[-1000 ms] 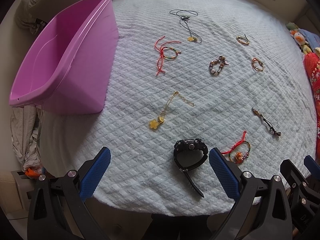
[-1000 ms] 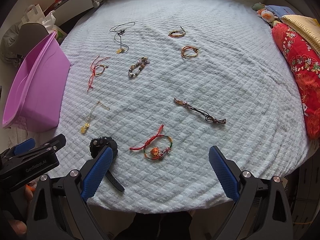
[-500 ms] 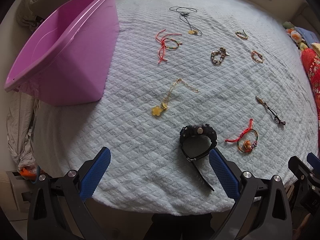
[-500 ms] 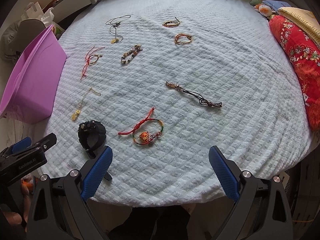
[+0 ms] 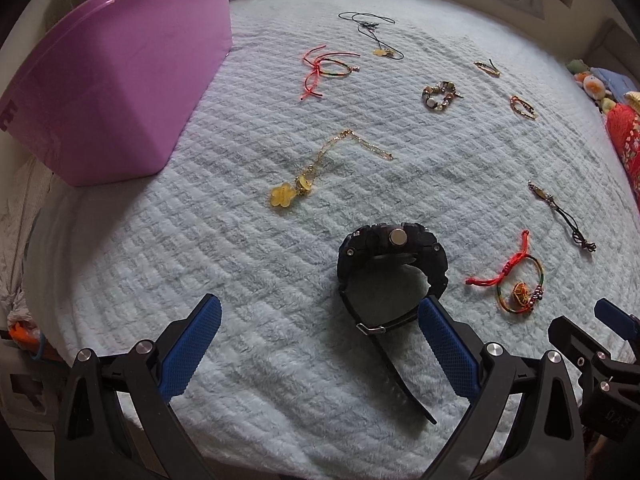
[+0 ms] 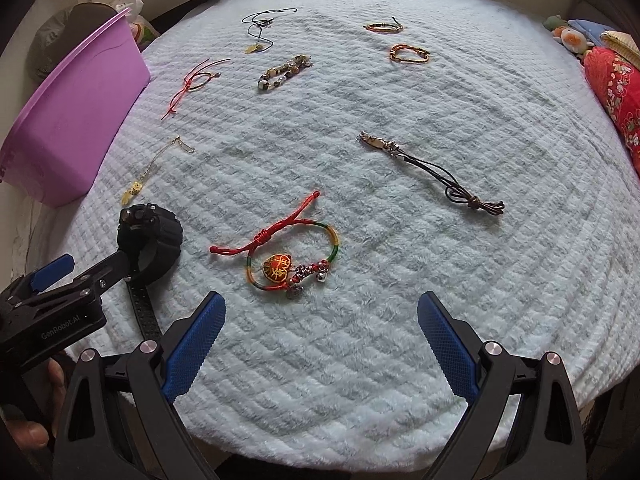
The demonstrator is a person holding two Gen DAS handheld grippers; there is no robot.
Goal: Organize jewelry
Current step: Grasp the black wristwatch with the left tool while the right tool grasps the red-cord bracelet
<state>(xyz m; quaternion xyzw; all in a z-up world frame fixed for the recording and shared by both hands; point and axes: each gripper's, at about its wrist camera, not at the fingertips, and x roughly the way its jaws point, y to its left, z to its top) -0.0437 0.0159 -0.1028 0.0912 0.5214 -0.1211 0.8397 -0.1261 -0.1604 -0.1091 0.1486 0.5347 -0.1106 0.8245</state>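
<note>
Several pieces of jewelry lie scattered on a pale quilted bed (image 5: pixel 240 280). A black watch (image 5: pixel 392 256) stands on its strap just ahead of my left gripper (image 5: pixel 320 348), which is open; the strap runs behind its right finger. Farther off lies a gold chain with a yellow flower (image 5: pixel 286 194). My right gripper (image 6: pixel 320 344) is open, close behind a red and green cord bracelet with a charm (image 6: pixel 296 256). The right wrist view also has the watch (image 6: pixel 150 236) at lower left, the left gripper's finger against it. A purple tub (image 5: pixel 112 80) sits at the bed's left edge.
Toward the far side lie a red string bracelet (image 6: pixel 192 80), a beaded bracelet (image 6: pixel 284 72), a black cord necklace (image 6: pixel 264 28), two small bangles (image 6: pixel 408 52) and a dark cord strap (image 6: pixel 440 168). A red pillow (image 6: pixel 616 88) and plush toys are at the right.
Both grippers have moved forward and lower over the bed. The watch now sits nearer the left gripper's right finger, and the charm bracelet is nearer the right gripper. Nothing was taken hold of.
</note>
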